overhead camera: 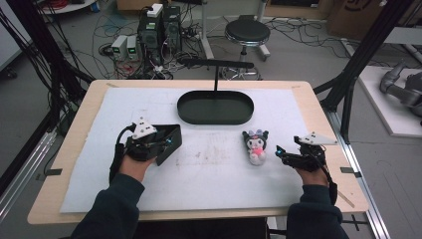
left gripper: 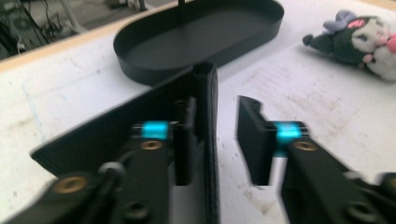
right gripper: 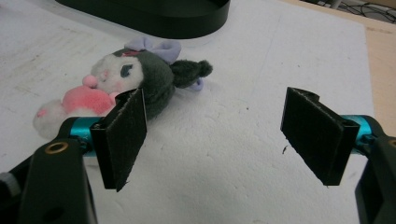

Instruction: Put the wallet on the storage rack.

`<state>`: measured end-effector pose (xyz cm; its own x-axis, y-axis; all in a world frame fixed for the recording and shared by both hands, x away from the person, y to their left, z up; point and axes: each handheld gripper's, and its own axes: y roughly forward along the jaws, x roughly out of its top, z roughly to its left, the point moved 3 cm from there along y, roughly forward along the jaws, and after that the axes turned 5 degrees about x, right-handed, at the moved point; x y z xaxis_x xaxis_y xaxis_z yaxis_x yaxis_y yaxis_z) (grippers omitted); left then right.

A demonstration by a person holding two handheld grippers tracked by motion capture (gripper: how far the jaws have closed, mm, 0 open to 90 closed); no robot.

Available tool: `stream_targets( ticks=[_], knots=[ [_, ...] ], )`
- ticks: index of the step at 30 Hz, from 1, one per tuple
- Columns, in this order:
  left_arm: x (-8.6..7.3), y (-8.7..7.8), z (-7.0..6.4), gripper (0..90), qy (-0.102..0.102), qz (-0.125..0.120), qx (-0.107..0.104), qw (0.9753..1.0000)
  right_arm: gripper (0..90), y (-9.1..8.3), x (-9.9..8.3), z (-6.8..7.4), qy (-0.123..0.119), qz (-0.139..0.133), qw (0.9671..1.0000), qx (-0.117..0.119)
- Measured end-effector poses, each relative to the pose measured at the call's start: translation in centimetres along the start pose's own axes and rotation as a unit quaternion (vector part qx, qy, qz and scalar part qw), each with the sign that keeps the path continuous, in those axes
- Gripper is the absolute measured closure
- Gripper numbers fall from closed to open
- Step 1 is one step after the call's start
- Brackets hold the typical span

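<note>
We see a bench [overhead camera: 318, 107] from above, with a person's two hands each holding a tool. The right tool [overhead camera: 285, 153] sits at the right, its jaws spread wide and empty. Just to its left lies a small plush toy [overhead camera: 256, 144], on its back, long axis running near to far, head toward the far side. The toy is close beside the right tool and well apart from the left one, so we judge the right hand the nearer for a grasp. The left tool [overhead camera: 171, 142] has its jaws narrowly apart around the wall of a black wedge-shaped box [overhead camera: 166, 145]; we cannot tell whether they grip it. A black oval tray [overhead camera: 215, 119] sits beyond, at the far middle.
</note>
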<state>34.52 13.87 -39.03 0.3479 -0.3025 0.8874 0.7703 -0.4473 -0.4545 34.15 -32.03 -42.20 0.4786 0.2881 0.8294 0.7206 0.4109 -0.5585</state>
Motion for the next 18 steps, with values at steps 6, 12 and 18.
stream_targets(
  ticks=[6, 12, 18],
  knots=[
    [0.4, -0.5, 1.4, 39.1, 0.034, -0.054, 0.016, 0.9979, 22.9, 0.1, 0.0, 0.0, -0.004, 0.0, 1.0, 0.001],
    [-0.3, -0.3, 3.7, 22.3, 0.011, -0.041, 0.015, 0.999, 23.0, 0.1, -0.1, 0.0, 0.0, 0.002, 1.0, 0.005],
    [-0.2, -0.7, 3.4, 17.0, -0.001, -0.056, -0.014, 0.9983, 23.0, 0.2, 0.0, 0.1, 0.0, 0.005, 1.0, 0.005]
  ],
)
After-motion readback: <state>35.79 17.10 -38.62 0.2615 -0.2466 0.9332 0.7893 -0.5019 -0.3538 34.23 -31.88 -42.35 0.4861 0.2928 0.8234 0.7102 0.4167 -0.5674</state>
